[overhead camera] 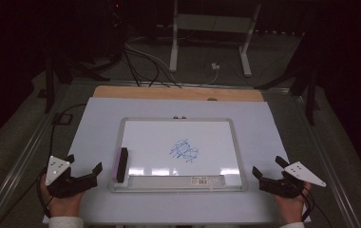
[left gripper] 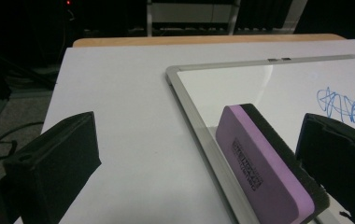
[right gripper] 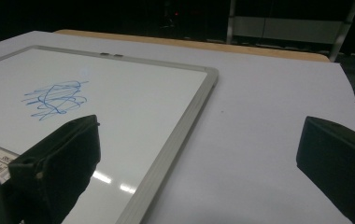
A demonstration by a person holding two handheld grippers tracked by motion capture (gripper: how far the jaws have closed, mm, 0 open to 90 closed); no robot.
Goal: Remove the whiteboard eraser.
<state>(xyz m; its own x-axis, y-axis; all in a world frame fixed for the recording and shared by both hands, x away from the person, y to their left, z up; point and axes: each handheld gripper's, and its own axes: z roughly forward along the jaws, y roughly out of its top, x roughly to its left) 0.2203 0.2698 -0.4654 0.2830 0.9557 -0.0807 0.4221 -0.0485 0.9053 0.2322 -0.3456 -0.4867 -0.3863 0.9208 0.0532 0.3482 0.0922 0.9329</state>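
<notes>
With both sets of fingers wide open and empty, the left gripper [overhead camera: 84, 167] sits at nine o'clock of the eraser [overhead camera: 121, 165] on the whiteboard [overhead camera: 136, 126], likely about to grasp it and wipe the blue scribble [overhead camera: 184, 150], while the right gripper [overhead camera: 269, 168] waits.

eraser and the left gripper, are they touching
Apart. The high view shows bare table between the open left gripper and the eraser, which rests on the whiteboard's left edge.

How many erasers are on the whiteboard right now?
1. The purple eraser stands on edge at the left side of the whiteboard, beside the frame, close to the open left gripper. None hidden that I can see.
</notes>
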